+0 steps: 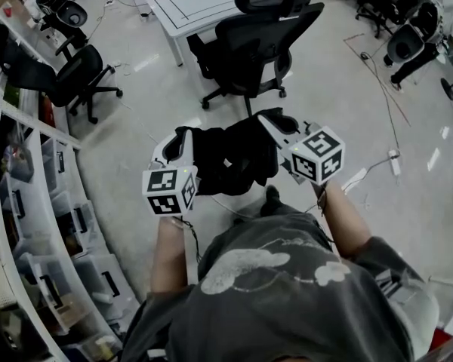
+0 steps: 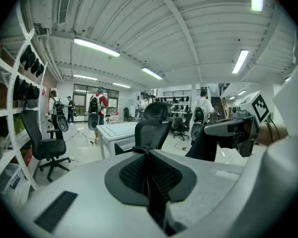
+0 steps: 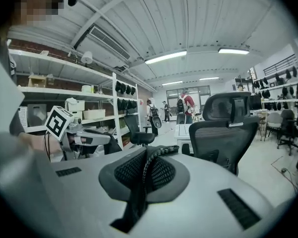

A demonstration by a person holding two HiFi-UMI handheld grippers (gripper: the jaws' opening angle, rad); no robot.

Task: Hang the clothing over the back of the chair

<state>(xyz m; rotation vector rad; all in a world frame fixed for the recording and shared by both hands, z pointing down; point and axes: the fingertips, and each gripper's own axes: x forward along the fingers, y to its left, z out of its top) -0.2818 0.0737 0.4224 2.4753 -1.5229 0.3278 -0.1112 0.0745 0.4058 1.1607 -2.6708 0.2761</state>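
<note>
You hold the black clothing (image 1: 230,161) up between your left gripper (image 1: 180,136) and right gripper (image 1: 272,121), each with its fingers pinched shut on an edge of it. The chair (image 1: 260,40) stands ahead, well apart and with its back bare, so the draping is yet to do.

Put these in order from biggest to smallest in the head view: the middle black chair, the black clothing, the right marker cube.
1. middle black chair, looks largest.
2. black clothing, a little smaller, though it is nearer the camera.
3. right marker cube, clearly smallest.
</note>
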